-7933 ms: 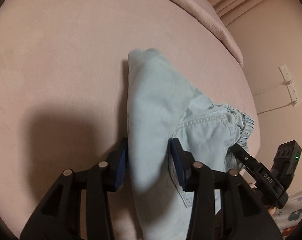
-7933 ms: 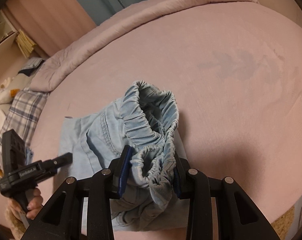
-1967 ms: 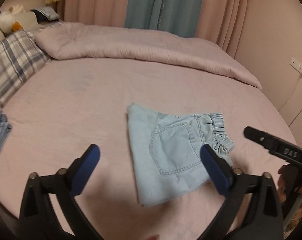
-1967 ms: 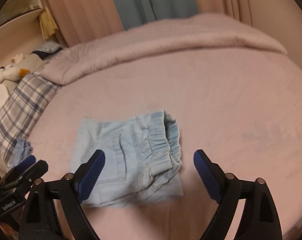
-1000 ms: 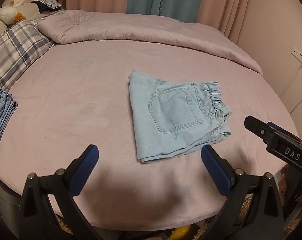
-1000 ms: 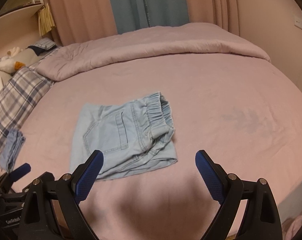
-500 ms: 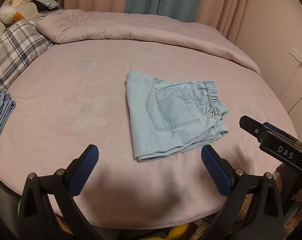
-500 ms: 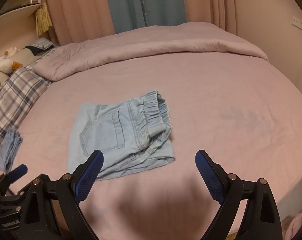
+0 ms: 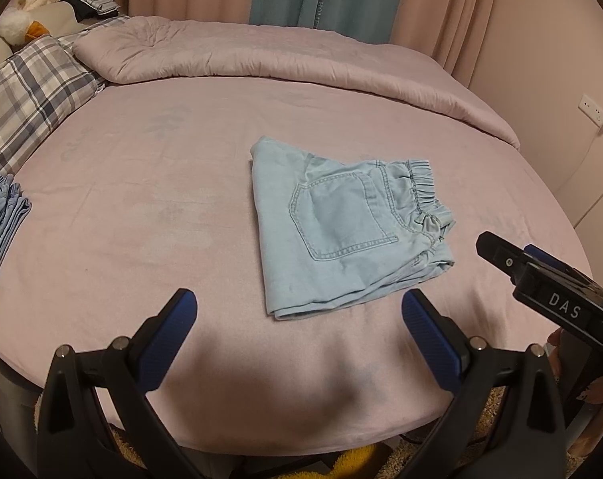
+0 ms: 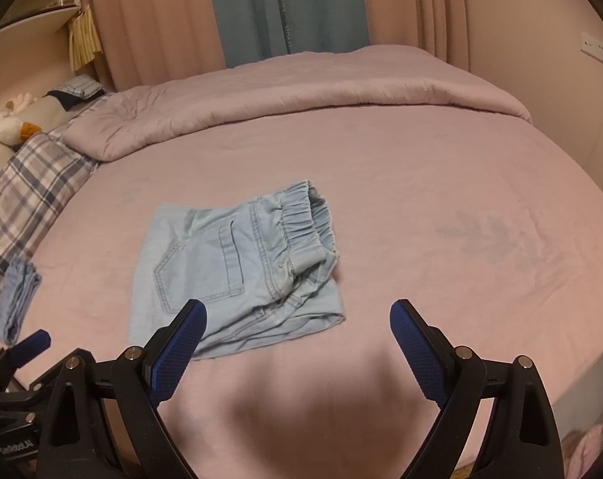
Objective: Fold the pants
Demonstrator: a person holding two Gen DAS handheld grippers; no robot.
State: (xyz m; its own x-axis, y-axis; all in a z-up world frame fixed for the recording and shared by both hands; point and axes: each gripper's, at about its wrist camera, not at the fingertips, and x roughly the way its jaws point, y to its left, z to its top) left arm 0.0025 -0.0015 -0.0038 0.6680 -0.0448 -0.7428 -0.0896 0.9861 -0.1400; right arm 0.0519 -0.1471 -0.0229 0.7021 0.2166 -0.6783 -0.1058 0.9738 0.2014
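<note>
My left hand-held gripper [image 9: 297, 319] hangs spread wide with nothing between its pads, just short of the near edge of the pants [image 9: 347, 227]. My right hand-held gripper [image 10: 297, 329] is the same: gaping, empty, hovering over the near part of the bed [image 10: 441, 167]. The pants lie folded into a squarish packet in the middle of the bed, pocket up, waistband [image 10: 305, 219] toward the right.

As I judge it, the fold is done or nearly so, and the risk now is undoing it. The waistband stands puffed rather than flat, and the lower layers fan out at the near right corner [image 10: 321, 315]; a careless brush from either pad there could drag the top layer off and spring the packet open. If I go in to tidy that corner, pinching one layer instead of all of them would peel the stack apart. The soft bed gives under pressure too, so pressing down may wrinkle instead of flatten. A second folded bundle [image 9: 0, 215] sits at the far left, well apart.
</note>
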